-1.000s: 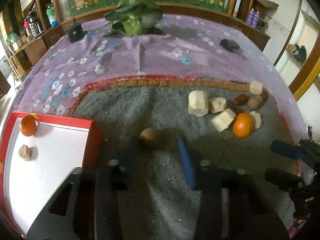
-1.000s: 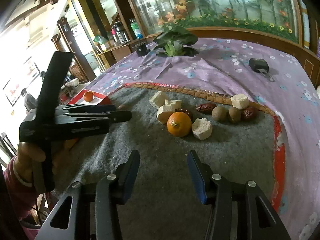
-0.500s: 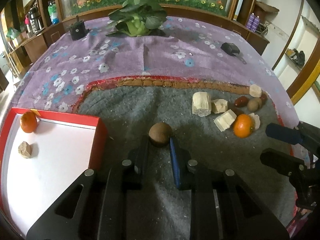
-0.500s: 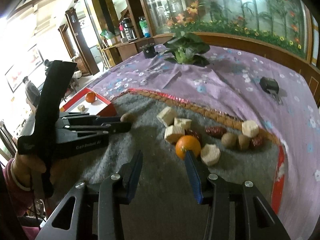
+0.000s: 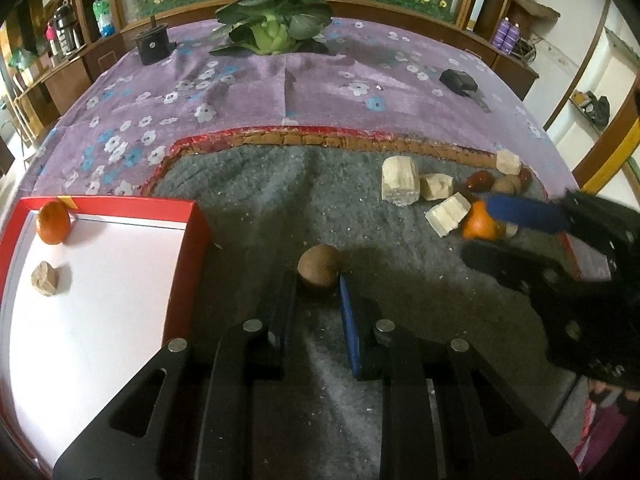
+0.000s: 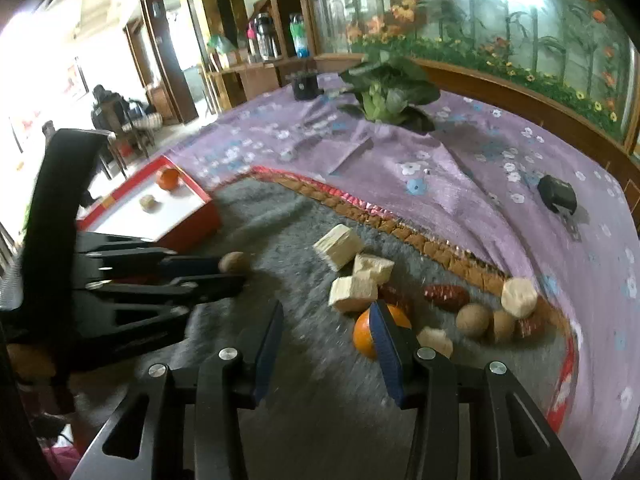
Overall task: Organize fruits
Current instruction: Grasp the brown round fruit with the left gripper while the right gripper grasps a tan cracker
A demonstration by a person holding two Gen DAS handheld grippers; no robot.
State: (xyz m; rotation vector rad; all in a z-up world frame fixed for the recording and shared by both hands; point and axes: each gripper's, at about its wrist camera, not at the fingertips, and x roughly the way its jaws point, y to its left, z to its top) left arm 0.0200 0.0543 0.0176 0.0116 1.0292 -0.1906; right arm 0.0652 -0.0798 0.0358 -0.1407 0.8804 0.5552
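My left gripper (image 5: 318,280) is shut on a small round brown fruit (image 5: 319,266), held at the fingertips just above the grey mat; it also shows in the right wrist view (image 6: 235,262). My right gripper (image 6: 326,314) is open and empty, its right finger in front of an orange (image 6: 370,332) that lies among pale cut chunks (image 6: 339,246), red dates (image 6: 446,297) and brown fruits (image 6: 473,320). The red tray (image 5: 196,240) at the left holds an orange (image 5: 53,222) and a pale chunk (image 5: 46,278).
The grey mat (image 5: 280,208) lies on a purple flowered cloth (image 5: 248,92). A leafy green vegetable (image 5: 274,26), a black cup (image 5: 152,44) and a black key fob (image 5: 459,81) sit farther back. The table edge is at the right.
My left gripper closed on the brown fruit. My right gripper moved forward and left toward the orange.
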